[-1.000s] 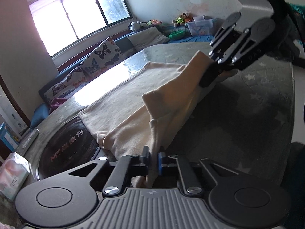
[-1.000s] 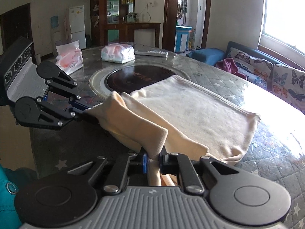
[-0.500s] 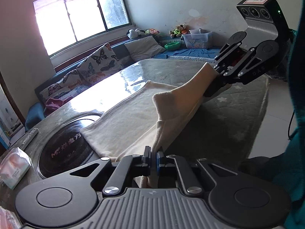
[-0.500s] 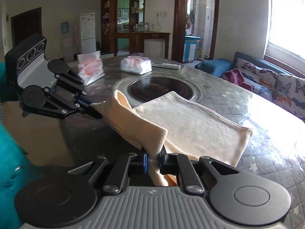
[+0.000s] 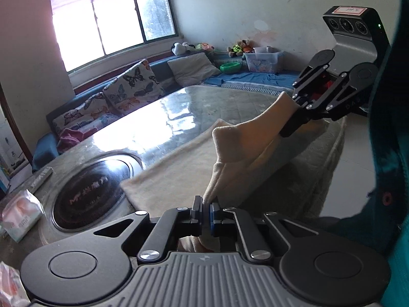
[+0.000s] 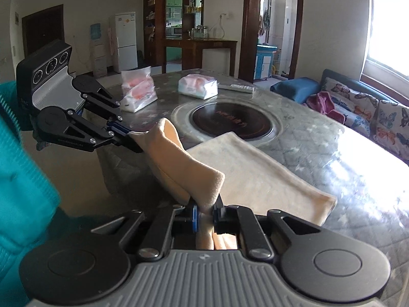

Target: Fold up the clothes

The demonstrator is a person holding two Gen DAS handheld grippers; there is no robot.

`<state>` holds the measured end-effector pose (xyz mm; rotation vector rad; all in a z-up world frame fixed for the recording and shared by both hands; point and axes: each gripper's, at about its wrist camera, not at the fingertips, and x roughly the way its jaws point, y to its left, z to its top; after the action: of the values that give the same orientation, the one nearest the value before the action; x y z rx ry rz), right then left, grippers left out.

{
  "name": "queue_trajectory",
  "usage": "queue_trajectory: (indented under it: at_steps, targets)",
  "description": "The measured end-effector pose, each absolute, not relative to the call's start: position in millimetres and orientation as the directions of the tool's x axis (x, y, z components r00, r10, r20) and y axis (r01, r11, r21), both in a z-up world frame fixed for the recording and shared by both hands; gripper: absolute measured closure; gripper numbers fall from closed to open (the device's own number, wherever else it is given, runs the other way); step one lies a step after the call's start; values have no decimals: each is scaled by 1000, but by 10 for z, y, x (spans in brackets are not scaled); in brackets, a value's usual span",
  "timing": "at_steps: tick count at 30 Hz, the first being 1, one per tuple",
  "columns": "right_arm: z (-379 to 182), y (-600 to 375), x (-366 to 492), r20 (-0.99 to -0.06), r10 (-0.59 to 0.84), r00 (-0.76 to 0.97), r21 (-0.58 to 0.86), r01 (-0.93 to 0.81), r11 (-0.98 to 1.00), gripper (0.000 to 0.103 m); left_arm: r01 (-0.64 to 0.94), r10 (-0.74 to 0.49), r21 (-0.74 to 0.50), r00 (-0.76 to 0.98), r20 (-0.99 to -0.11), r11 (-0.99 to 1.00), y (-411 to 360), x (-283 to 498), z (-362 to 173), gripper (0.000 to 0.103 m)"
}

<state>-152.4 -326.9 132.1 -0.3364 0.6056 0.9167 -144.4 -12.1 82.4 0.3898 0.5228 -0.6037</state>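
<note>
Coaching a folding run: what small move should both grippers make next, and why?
Probably carry the lifted edge forward over the flat part. The left gripper and right gripper each pinch the cream garment, whose far half lies on the table.

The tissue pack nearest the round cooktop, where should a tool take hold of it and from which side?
Judging by its pose, grip the tissue pack across its short width, coming from above: it lies flat on the table, apart from the other pack, and its soft top looks pinchable.

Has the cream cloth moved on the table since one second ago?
Yes. The cream cloth has slid toward the person: it covered part of the round dark hob before and now only reaches its near rim.
</note>
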Motion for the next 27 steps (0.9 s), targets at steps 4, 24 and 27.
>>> queue_trajectory:
  at_steps: [4, 24, 27]
  targets:
    - [1385, -3268, -1186, -620, 628, 470, -15, -808, 589, 93, 607, -431, 184, 717, -548, 773, -136, -1089, 854, 97]
    - [602, -3294, 304, -628, 492, 603, 118, -551, 826, 80, 399, -279, 51, 720, -635, 915, -65, 609, 203, 85]
    - [602, -3464, 215, -631, 482, 608, 137, -524, 841, 80, 371, -258, 55, 738, -624, 927, -18, 615, 258, 84]
